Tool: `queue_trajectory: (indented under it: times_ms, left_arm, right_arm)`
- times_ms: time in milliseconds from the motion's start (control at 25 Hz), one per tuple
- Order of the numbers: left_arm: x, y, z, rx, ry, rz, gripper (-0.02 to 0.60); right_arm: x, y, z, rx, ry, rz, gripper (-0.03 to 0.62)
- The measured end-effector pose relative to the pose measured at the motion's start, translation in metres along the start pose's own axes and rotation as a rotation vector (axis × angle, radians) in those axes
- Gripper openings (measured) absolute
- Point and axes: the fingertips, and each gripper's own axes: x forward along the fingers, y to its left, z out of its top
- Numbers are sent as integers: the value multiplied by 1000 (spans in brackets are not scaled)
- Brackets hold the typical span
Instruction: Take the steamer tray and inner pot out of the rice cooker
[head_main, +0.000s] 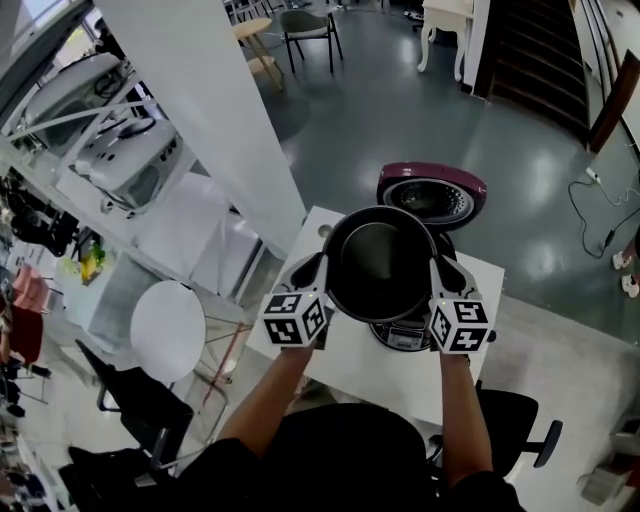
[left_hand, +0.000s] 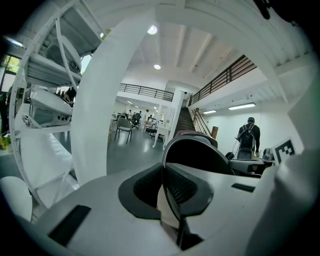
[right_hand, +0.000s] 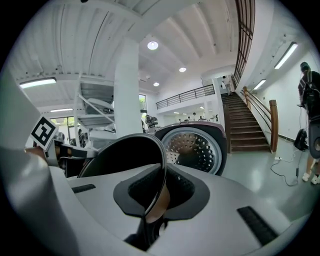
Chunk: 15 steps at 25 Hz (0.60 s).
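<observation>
Checking the near end first: left gripper (head_main: 318, 268), how do the jaws stand? (Obs. 1)

Pinched together on the left rim of the round black metal inner pot (head_main: 380, 262). The thin rim edge runs straight between the pads. (Obs. 2)

Right gripper (head_main: 440, 268)? (Obs. 1)

Same. Its jaws are clamped on the pot's right rim, opposite the left one. (Obs. 2)

Pot location? (Obs. 1)

In the air between the two grippers, mouth up, held over the body of the purple-lidded rice cooker (head_main: 405, 338). In the head view the pot covers most of that body. (Obs. 2)

Cooker itself? (Obs. 1)

Stands on the small white square table (head_main: 340, 350). Its lid (head_main: 432, 190) is swung open behind the pot, with the perforated silver inner face showing in the right gripper view. (Obs. 2)

Beyond? (Obs. 1)

Glossy grey floor (head_main: 400, 110), a white pillar (head_main: 215, 100) to the left, a chair (head_main: 305, 25) farther back, and a dark staircase (head_main: 540, 50) at far right. (Obs. 2)
</observation>
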Motion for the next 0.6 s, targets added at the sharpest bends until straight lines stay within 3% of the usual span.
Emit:
queue_trajectory:
  times_ms: [280, 600]
  left_arm:
    - [-5, 64, 14, -12, 7, -26, 23]
    - [-11, 140, 3, -38, 53, -46, 23]
  right_arm:
    - [31, 56, 7, -3, 14, -24, 26]
    - [74, 116, -11, -8, 65, -21, 26]
